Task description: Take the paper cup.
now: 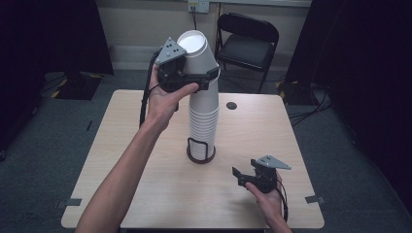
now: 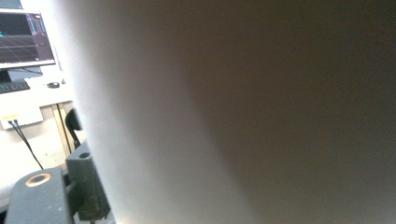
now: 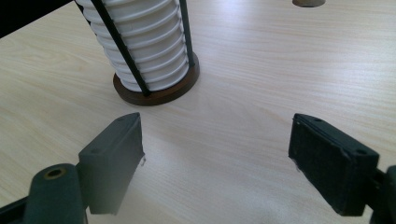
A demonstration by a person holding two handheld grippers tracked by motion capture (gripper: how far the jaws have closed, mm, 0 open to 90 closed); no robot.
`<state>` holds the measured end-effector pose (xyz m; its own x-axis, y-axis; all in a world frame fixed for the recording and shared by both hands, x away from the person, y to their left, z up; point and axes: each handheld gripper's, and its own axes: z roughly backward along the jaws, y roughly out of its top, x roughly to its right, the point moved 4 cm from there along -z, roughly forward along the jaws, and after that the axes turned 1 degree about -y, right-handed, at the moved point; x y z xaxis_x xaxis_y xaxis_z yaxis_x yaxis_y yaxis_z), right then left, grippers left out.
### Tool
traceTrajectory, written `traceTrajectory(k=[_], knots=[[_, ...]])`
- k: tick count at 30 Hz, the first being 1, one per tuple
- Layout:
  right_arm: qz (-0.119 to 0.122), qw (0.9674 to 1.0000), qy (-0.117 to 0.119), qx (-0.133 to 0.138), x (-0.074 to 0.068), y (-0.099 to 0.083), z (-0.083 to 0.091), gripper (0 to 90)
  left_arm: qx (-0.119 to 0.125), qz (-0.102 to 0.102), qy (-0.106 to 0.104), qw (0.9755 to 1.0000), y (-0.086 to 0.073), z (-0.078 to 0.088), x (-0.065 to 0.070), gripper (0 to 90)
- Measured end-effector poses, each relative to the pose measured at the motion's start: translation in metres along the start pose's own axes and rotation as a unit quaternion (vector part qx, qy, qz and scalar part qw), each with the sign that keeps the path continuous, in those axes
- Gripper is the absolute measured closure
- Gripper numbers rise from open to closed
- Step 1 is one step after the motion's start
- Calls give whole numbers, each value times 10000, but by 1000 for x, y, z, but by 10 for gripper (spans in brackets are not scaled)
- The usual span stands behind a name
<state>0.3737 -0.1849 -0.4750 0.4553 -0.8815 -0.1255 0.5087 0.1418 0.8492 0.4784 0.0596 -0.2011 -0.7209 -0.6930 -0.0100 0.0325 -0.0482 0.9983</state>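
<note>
- I count one cup stack (image 1: 203,121) in one holder (image 1: 200,154), mid-table
- My left gripper (image 1: 194,77) clasps the tilted top cup (image 1: 197,48), probably lifted free
- My right gripper (image 3: 215,158) rests spread, holding nothing, near the holder

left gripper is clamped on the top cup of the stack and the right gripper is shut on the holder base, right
Not quite. The left gripper is clamped on the top cup of the stack, but the right gripper is open and holds nothing. The right gripper view shows its jaws spread wide over bare table, short of the holder base.
</note>
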Motion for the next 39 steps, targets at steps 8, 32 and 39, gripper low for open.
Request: traceTrajectory(k=[8, 32, 39], knots=[[11, 10000, 12, -6, -1, 0, -1, 177, 128, 62, 88, 9999, 6, 7, -5, 121], [25, 10000, 36, -32, -4, 0, -4, 179, -115, 285, 324, 9990, 0, 52, -27, 121], [30, 10000, 34, -35, -4, 0, -5, 179, -179, 358, 347, 9986, -12, 66, -33, 119]])
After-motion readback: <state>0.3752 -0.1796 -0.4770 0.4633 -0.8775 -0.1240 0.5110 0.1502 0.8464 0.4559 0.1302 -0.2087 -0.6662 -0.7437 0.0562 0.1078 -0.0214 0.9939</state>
